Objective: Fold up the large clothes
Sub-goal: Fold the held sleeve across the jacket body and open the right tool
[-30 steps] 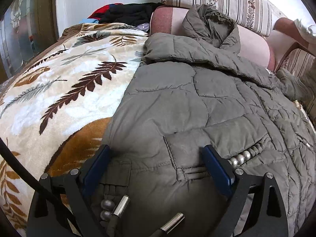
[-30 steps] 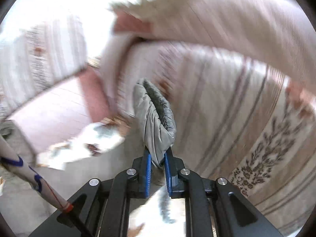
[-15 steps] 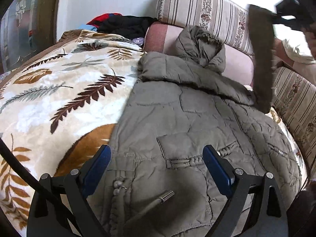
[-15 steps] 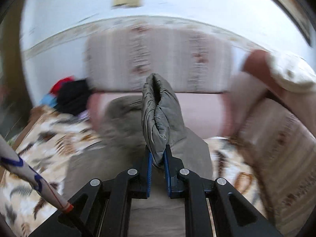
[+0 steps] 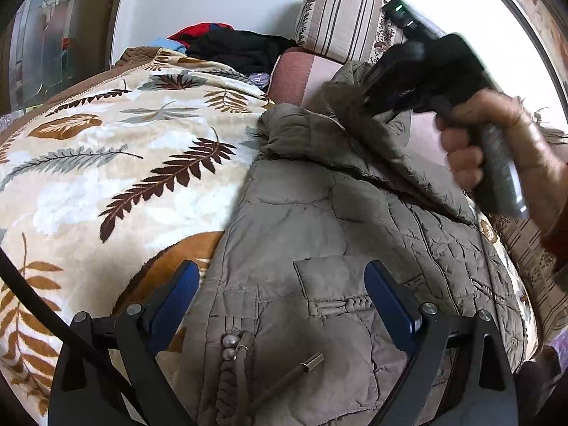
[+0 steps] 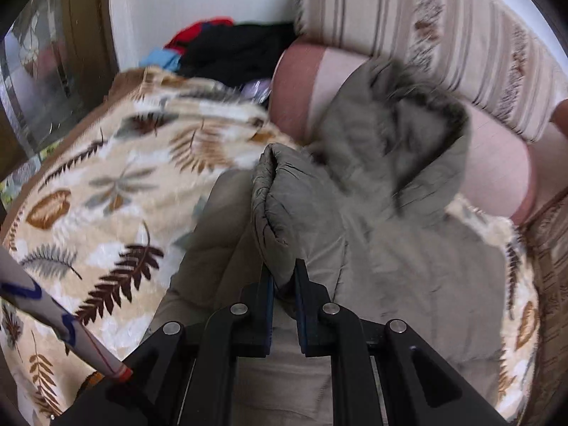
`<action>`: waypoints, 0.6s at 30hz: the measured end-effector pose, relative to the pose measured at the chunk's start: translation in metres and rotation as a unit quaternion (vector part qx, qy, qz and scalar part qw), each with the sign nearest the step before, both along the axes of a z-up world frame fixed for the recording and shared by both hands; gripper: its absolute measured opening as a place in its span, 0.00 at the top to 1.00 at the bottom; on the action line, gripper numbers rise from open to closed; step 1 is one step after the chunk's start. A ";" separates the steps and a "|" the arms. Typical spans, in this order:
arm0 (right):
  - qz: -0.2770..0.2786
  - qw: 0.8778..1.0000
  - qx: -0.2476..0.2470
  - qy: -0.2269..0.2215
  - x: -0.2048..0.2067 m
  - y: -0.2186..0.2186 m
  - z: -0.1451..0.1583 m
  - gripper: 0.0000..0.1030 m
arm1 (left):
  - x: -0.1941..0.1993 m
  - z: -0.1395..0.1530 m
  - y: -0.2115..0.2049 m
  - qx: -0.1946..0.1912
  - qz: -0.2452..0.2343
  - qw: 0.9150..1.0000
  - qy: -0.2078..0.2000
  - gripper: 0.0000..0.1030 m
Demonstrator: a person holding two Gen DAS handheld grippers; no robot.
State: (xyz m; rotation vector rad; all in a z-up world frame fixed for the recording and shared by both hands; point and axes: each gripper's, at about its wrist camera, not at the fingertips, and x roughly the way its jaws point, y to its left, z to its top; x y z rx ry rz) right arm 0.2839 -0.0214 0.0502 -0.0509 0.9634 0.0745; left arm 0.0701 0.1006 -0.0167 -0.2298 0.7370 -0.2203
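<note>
An olive quilted jacket [image 5: 340, 248] lies spread on a leaf-print blanket [image 5: 106, 163], its hood against a pink bolster. My left gripper [image 5: 280, 301] is open and empty, hovering over the jacket's lower hem near the pocket and drawstring beads. My right gripper [image 6: 284, 284] is shut on the jacket's sleeve cuff [image 6: 280, 213], holding it over the jacket's chest near the hood [image 6: 401, 135]. In the left wrist view the right gripper's body [image 5: 419, 74] and the hand holding it sit above the jacket's shoulder.
A pile of black, red and blue clothes [image 5: 227, 46] lies at the far end of the blanket. A striped cushion [image 5: 340, 17] and pink bolster [image 5: 301, 78] back the jacket. Patterned sofa fabric [image 5: 532, 248] runs along the right.
My right gripper has swung the sleeve from the right side in over the jacket's chest and lowered it. My left gripper has lifted back a little from the hem.
</note>
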 end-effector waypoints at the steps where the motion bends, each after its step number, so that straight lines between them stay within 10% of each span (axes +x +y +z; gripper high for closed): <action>1: 0.002 1.000 0.002 0.006 0.002 0.002 -0.007 0.89 | 0.001 0.000 0.000 -0.002 0.000 1.000 0.002 0.09; 9: 0.025 0.996 0.042 0.069 0.018 0.009 -0.044 0.72 | 0.005 -0.005 0.005 -0.009 0.009 1.000 0.018 0.09; 13: 0.043 0.997 0.046 0.039 0.001 0.009 -0.022 0.38 | 0.006 -0.006 0.009 -0.016 0.017 0.999 0.025 0.09; 18: 0.032 0.998 0.049 -0.010 -0.010 -0.004 0.006 0.38 | 0.005 -0.007 0.008 -0.018 0.015 0.999 0.028 0.09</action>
